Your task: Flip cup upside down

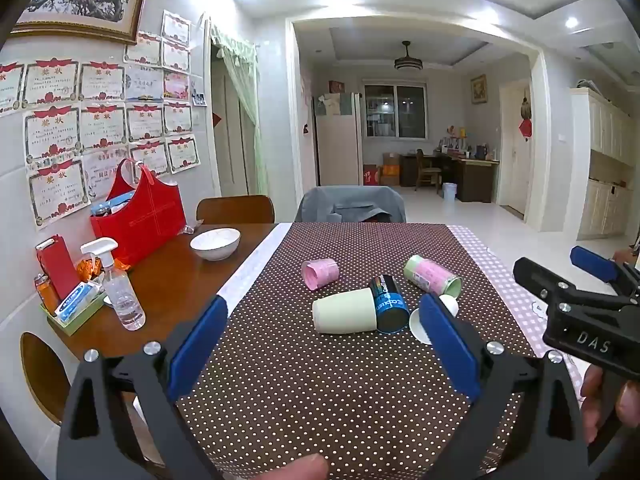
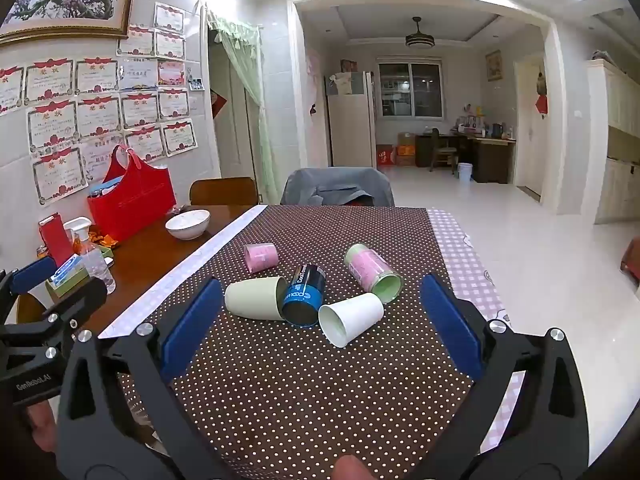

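Observation:
Several cups lie on their sides on the brown dotted cloth (image 1: 320, 392): a pale green cup (image 1: 345, 311) (image 2: 256, 298), a blue and black can-shaped cup (image 1: 389, 305) (image 2: 305, 295), a white paper cup (image 2: 350, 318) (image 1: 420, 324), a small pink cup (image 1: 320, 274) (image 2: 261, 257) and a pink and green cup (image 1: 431, 275) (image 2: 373, 273). My left gripper (image 1: 325, 334) is open, short of the cups. My right gripper (image 2: 316, 320) is open too, short of the white cup. In the left wrist view the right gripper's body (image 1: 580, 312) shows at the right edge.
On the wooden table (image 1: 168, 280) at the left stand a white bowl (image 1: 215, 243), a red bag (image 1: 140, 216), a spray bottle (image 1: 120, 288) and a tray of small items (image 1: 68, 312). Two chairs (image 1: 352, 204) stand at the far edge. The cloth's right edge hangs near open floor.

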`<state>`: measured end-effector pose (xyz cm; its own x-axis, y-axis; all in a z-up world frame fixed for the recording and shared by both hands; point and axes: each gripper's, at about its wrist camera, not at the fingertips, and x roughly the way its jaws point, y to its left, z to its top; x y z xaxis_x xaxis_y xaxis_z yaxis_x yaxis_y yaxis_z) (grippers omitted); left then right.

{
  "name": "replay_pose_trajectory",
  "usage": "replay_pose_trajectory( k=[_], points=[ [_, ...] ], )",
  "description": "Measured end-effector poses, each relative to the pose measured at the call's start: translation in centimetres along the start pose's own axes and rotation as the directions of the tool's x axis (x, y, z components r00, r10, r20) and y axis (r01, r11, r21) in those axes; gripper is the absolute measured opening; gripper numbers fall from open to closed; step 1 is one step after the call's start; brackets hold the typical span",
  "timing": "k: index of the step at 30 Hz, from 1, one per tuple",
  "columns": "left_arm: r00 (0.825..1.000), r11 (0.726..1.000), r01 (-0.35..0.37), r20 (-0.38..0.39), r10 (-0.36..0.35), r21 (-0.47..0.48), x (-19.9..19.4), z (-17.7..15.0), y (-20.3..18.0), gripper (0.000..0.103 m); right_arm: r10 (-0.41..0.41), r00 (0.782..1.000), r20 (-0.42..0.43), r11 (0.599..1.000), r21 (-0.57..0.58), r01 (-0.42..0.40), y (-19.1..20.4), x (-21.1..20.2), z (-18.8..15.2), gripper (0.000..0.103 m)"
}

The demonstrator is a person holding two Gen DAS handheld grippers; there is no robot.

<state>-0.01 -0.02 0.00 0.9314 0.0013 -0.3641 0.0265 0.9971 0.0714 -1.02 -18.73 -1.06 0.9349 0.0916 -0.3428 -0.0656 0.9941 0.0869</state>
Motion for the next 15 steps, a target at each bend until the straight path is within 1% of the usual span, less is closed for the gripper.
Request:
replay_pose_trajectory(
  k=[15],
  points=[
    [1.0,1.0,0.003,-0.003,-0.003,-0.006,-0.06,0.05,0.04,0.095,-0.002,1.0,-0.004,1.0,-0.004,0.002,0.17,-0.04,0.04,0.097]
  ],
)
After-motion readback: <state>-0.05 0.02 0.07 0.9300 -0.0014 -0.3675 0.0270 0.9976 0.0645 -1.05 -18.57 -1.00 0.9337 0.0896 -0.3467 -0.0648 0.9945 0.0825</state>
